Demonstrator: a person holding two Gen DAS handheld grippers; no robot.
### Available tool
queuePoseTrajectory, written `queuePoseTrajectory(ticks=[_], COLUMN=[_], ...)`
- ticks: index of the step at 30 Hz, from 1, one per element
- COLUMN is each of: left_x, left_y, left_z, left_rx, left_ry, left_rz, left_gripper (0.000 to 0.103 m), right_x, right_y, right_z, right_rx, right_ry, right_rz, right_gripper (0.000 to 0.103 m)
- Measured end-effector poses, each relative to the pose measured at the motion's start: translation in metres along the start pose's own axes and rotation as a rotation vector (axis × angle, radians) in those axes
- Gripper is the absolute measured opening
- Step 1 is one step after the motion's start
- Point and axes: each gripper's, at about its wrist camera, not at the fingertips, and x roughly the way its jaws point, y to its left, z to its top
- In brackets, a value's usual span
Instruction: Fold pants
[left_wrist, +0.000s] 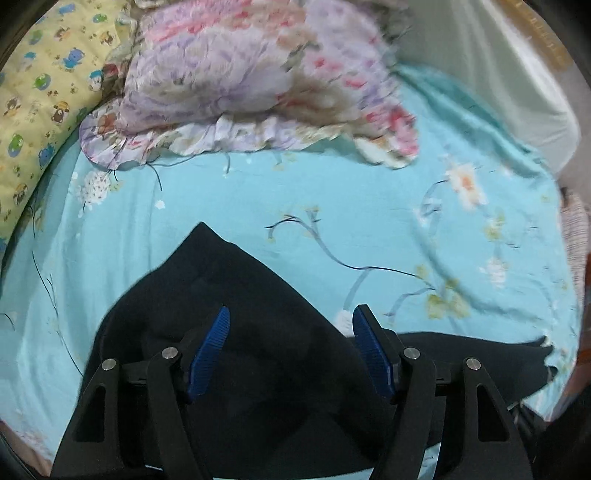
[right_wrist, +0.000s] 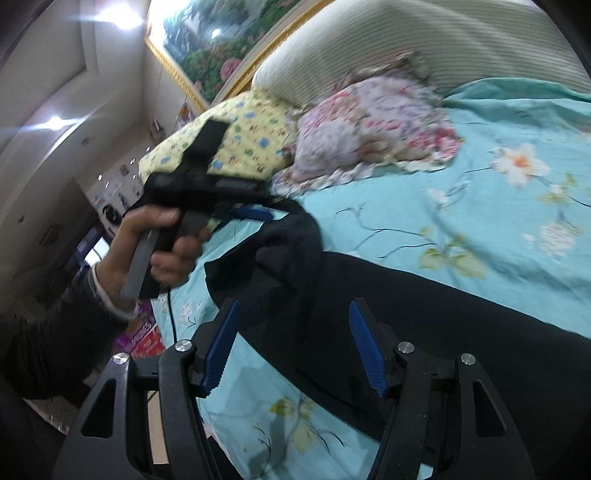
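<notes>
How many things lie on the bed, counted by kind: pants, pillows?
Pants: 1
Pillows: 2, one floral pillow and one yellow cartoon pillow
Total: 3

We see bare bed sheet (left_wrist: 369, 221) between the black pants (left_wrist: 258, 350) at the near edge and the 2 pillows at the head end. The floral pillow (left_wrist: 240, 74) and yellow pillow (left_wrist: 37, 92) block that end, with the padded headboard (right_wrist: 424, 40) behind them.
</notes>
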Motion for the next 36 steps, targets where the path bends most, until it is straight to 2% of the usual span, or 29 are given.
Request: queuePoseTrajectory(ticks=[6, 9, 11, 12, 14, 15, 16, 18, 20, 23, 31, 36], left_x=[0.049, 0.075, 0.086, 0.089, 0.086, 0.082, 0.078, 0.066, 0.054, 0.023, -0.048, -0.076], left_y=[-0.007, -0.003, -0.002, -0.002, -0.003, -0.002, 0.001, 0.009, 0.012, 0.02, 0.057, 0.08], left_z=[0.025, 0.029, 0.028, 0.024, 0.018, 0.012, 0.009, 0.0, -0.007, -0.024, -0.066, -0.106], left_rx=[0.008, -0.006, 0.006, 0.027, 0.054, 0.065, 0.063, 0.035, 0.027, -0.007, -0.141, -0.227], left_ry=[0.16, 0.222, 0.24, 0.237, 0.201, 0.174, 0.161, 0.122, 0.076, -0.035, -0.263, -0.385], left_rz=[0.091, 0.129, 0.15, 0.164, 0.167, 0.152, 0.138, 0.085, 0.057, -0.029, -0.2, -0.262], left_gripper=[0.07, 0.07, 0.064, 0.058, 0.046, 0.032, 0.018, 0.009, 0.006, 0.004, 0.004, 0.004], right_x=[0.05, 0.075, 0.09, 0.096, 0.105, 0.109, 0.111, 0.113, 0.109, 0.1, 0.082, 0.081], right_y=[0.008, 0.009, 0.005, 0.004, 0.004, 0.004, 0.003, 0.001, -0.003, -0.003, 0.04, 0.064], right_z=[0.01, 0.011, 0.009, 0.008, 0.006, 0.005, 0.005, 0.005, 0.008, 0.011, 0.017, 0.011], right_rx=[-0.018, -0.032, -0.031, -0.033, -0.043, -0.047, -0.051, -0.052, -0.038, -0.032, -0.164, -0.22], right_ry=[0.11, 0.17, 0.209, 0.223, 0.238, 0.244, 0.247, 0.243, 0.228, 0.197, 0.15, 0.158], right_rz=[0.031, -0.016, -0.038, -0.049, -0.068, -0.08, -0.093, -0.117, -0.114, -0.099, -0.055, -0.047], right_gripper=[0.063, 0.063, 0.063, 0.063, 0.057, 0.046, 0.041, 0.02, 0.013, 0.006, 0.006, 0.006])
